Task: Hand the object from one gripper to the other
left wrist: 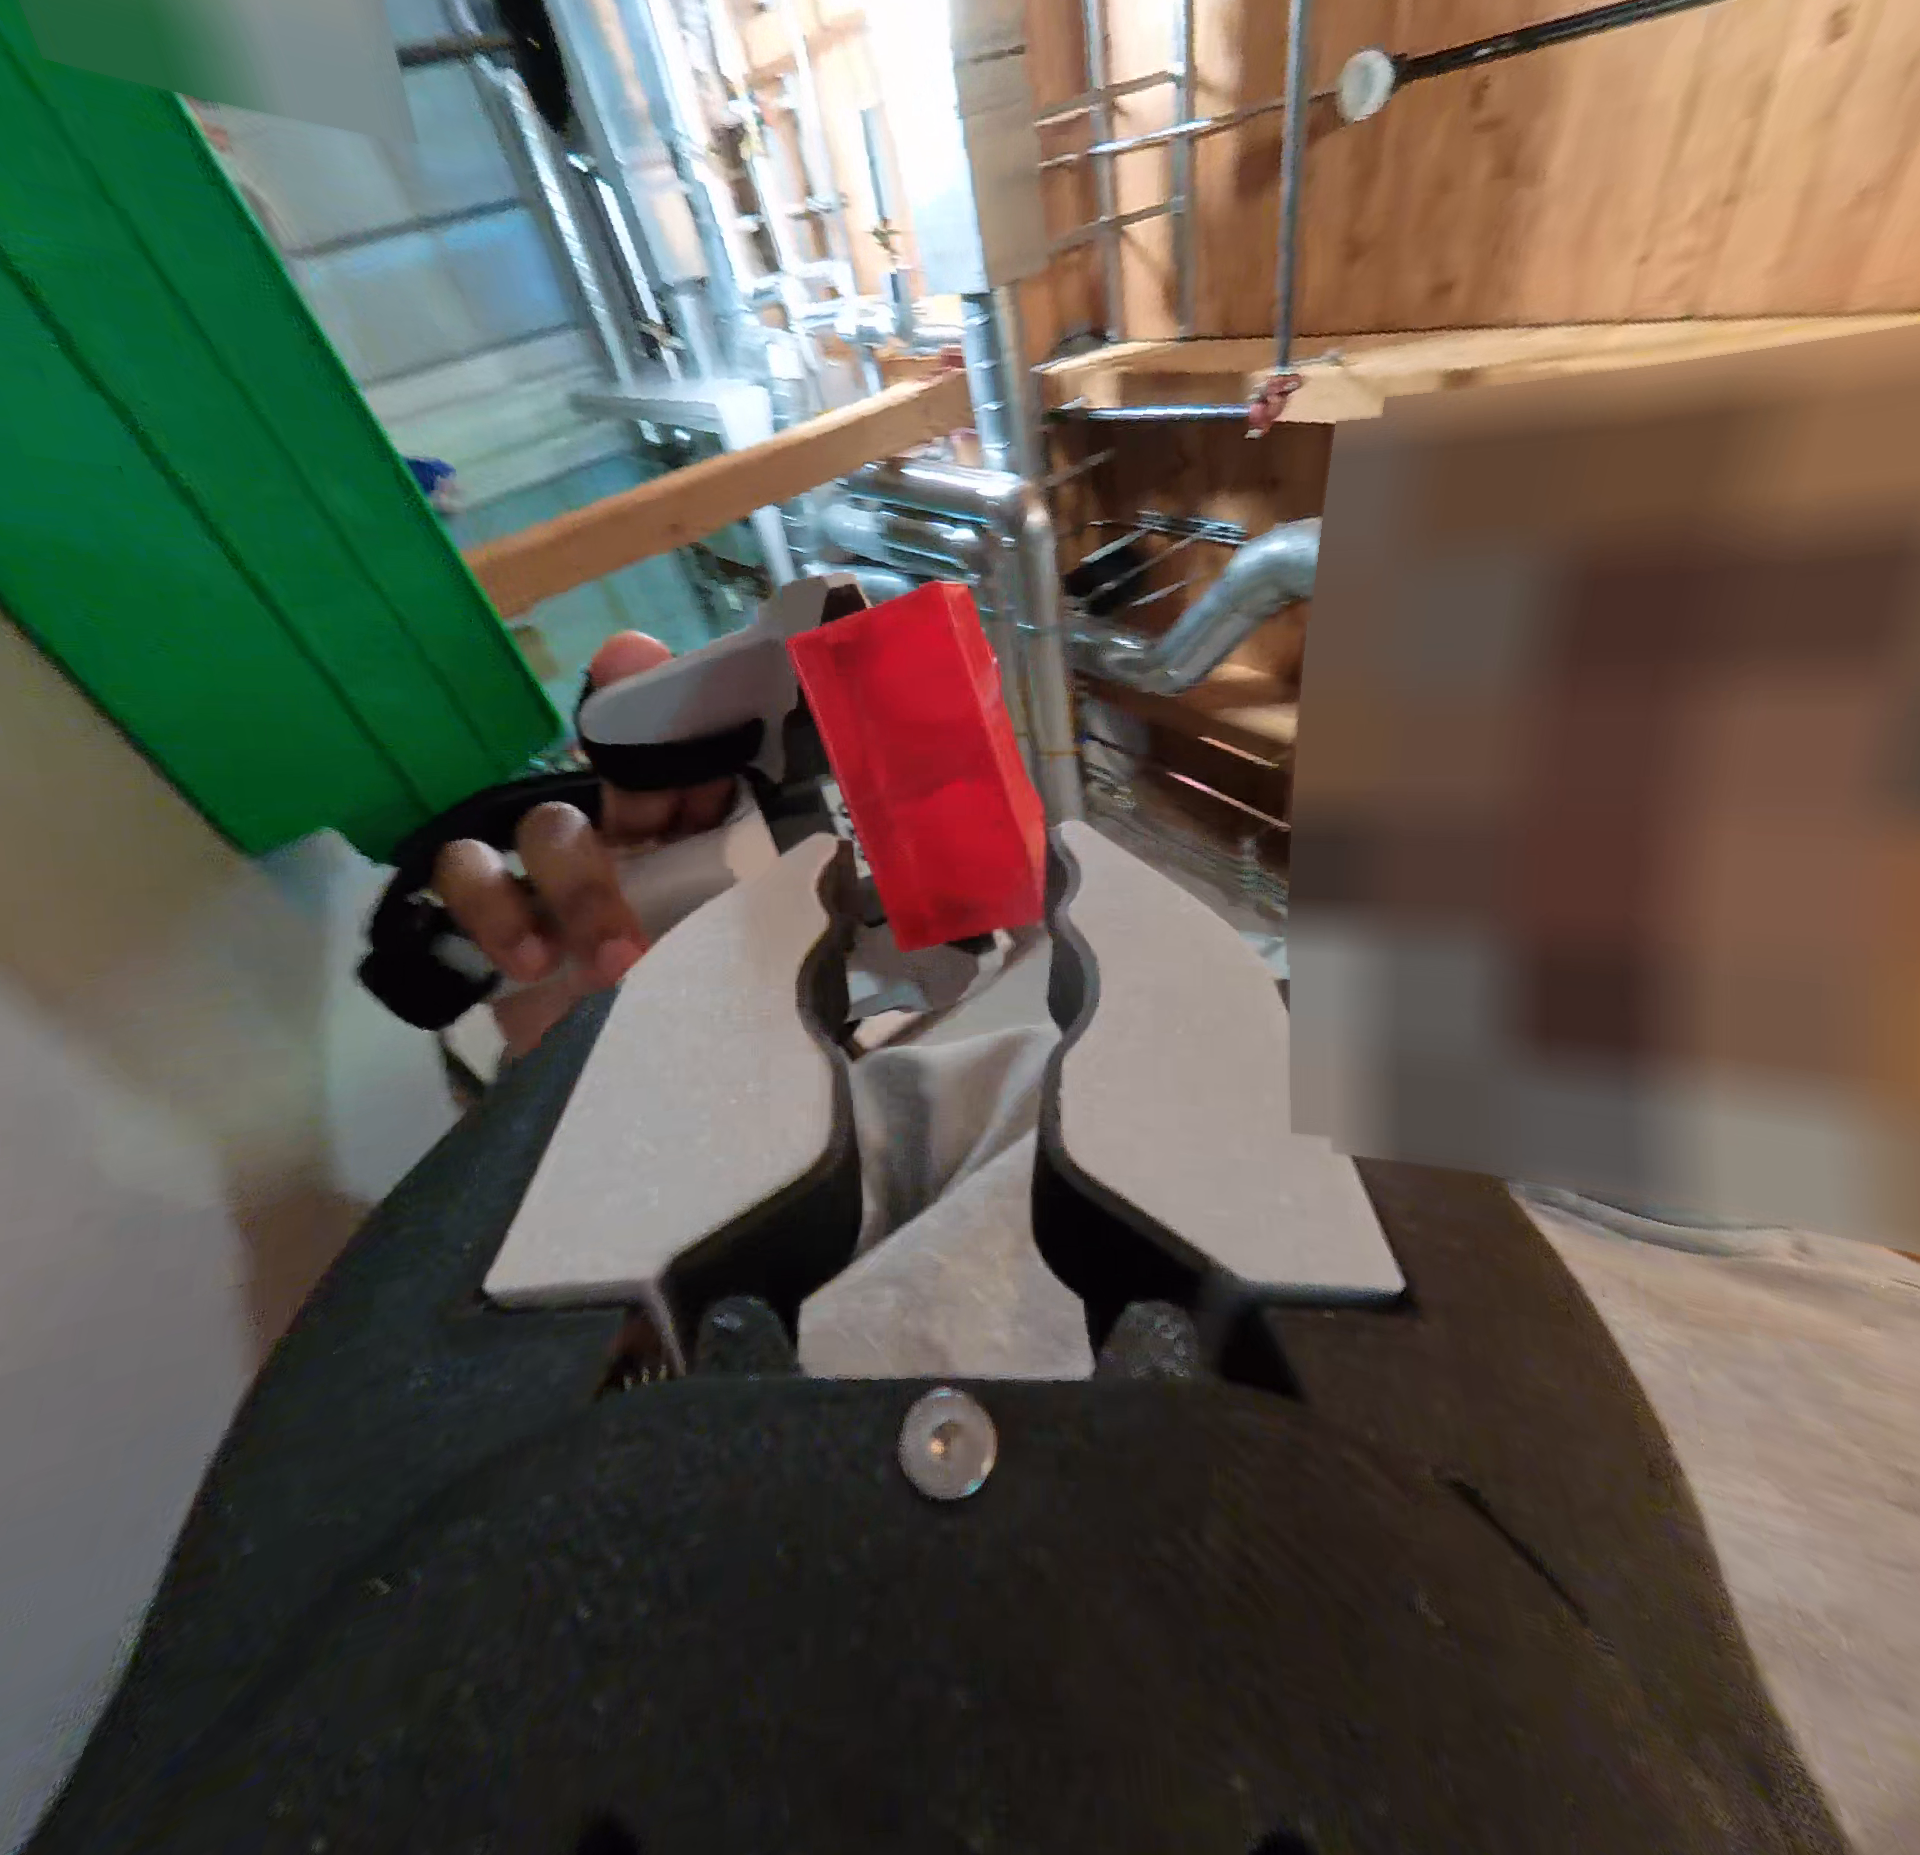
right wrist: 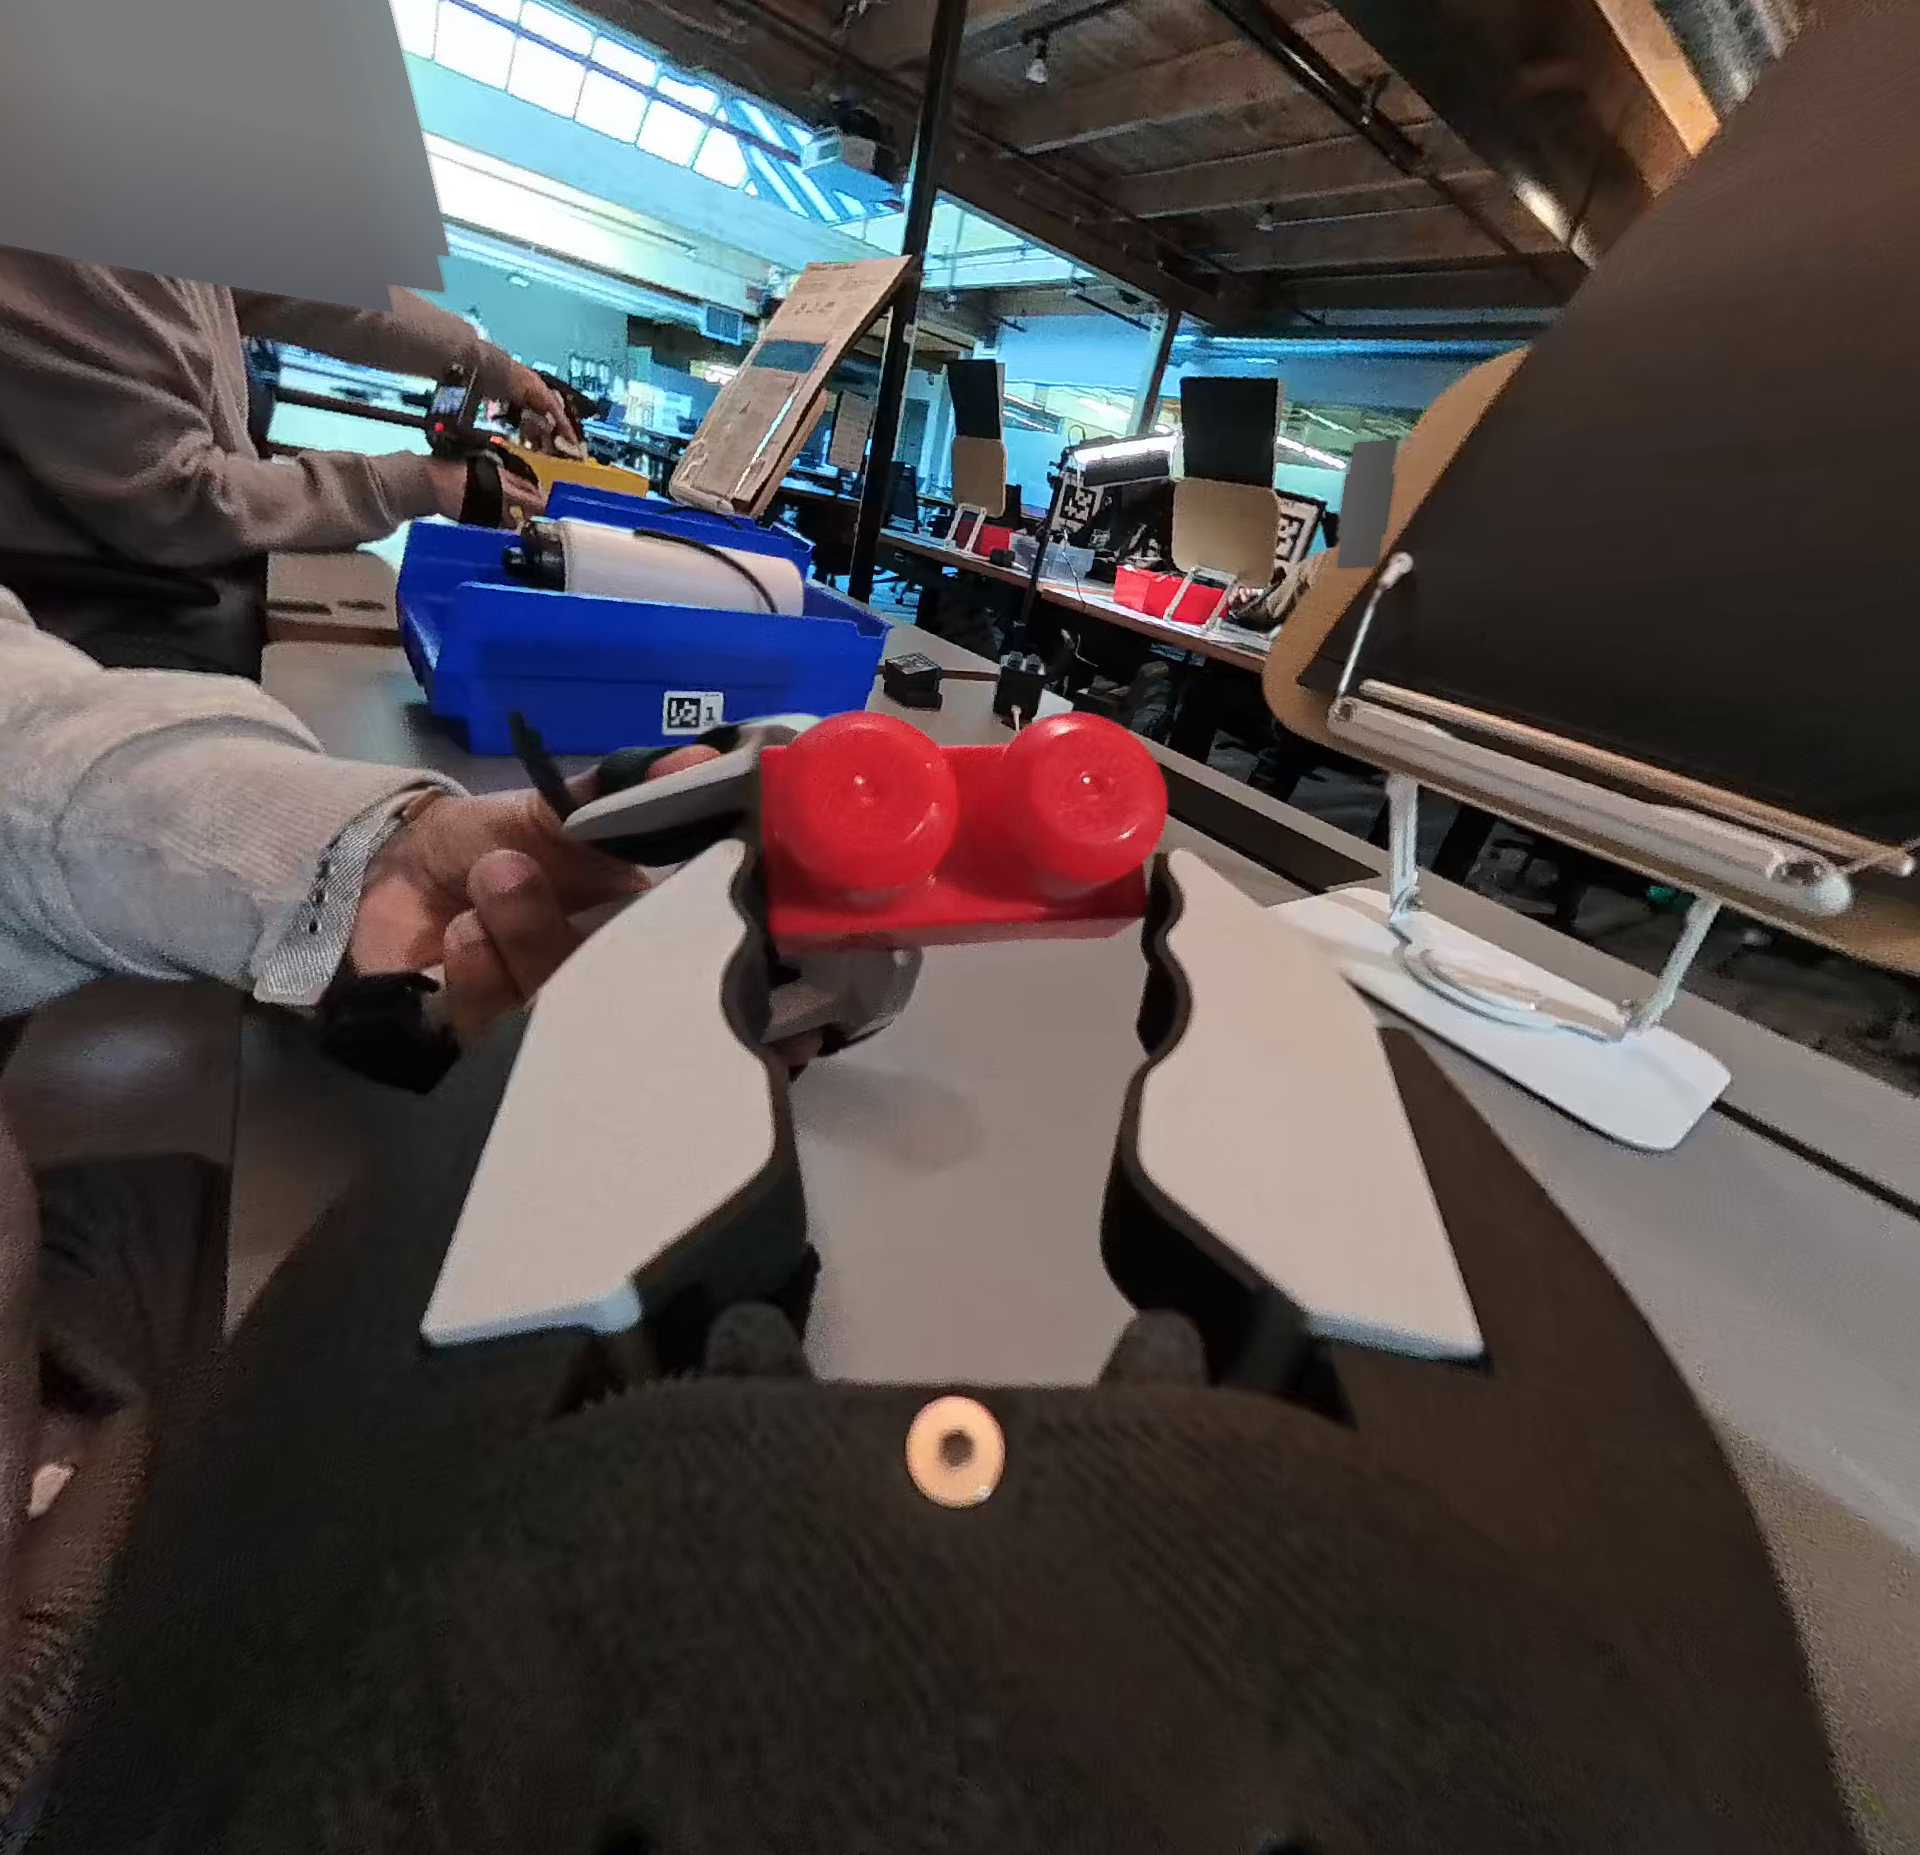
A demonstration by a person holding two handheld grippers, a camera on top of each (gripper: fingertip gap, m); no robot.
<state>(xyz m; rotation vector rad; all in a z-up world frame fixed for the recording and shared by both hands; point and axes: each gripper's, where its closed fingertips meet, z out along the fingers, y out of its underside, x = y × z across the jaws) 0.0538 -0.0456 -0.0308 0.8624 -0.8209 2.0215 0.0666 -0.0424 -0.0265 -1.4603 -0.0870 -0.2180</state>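
Observation:
A red two-stud toy brick [left wrist: 914, 766] is held in the air between both grippers. In the left wrist view my left gripper [left wrist: 945, 849] closes on the brick's near end, its pads against the brick's sides. The right gripper's grey finger [left wrist: 686, 693] reaches the brick's far end, held by a hand. In the right wrist view the brick [right wrist: 956, 829] faces me studs first and spans the gap of my right gripper [right wrist: 951, 870], touching both pads. The left gripper's finger [right wrist: 665, 797] shows at the brick's left end, with a hand and grey sleeve behind.
A green bin [left wrist: 208, 506] stands close on the left. A blue bin [right wrist: 644, 652] holding a white roll sits on the grey table [right wrist: 1662, 1234]. A black board on a wire stand [right wrist: 1558, 818] is at the right. Another person [right wrist: 125, 434] works at the far left.

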